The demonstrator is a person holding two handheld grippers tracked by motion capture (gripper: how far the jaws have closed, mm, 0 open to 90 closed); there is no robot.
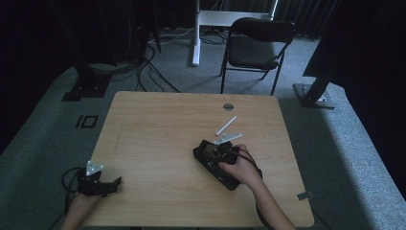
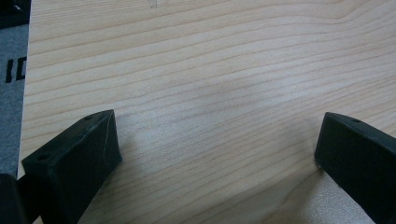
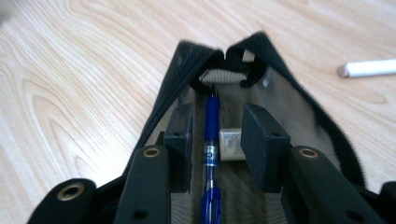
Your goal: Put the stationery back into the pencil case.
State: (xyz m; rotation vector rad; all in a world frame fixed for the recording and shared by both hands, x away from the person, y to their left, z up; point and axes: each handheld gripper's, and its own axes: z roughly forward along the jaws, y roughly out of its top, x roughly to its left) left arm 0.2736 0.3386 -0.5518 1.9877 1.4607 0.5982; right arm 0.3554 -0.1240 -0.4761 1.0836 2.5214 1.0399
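A black mesh pencil pouch lies on the wooden table, right of centre. My right gripper reaches into its open mouth. In the right gripper view a blue pen lies lengthwise in the pouch, between the jaws of my right gripper. A gap shows on each side of the pen, so the pads are not pressing it. A small white item lies beside the pen. My left gripper rests at the table's front left corner, open over bare wood.
Two white pens lie just beyond the pouch, a longer one and one close to the pouch mouth. One white pen tip lies to the right in the right gripper view. A cable hole sits near the far edge. A chair stands behind the table.
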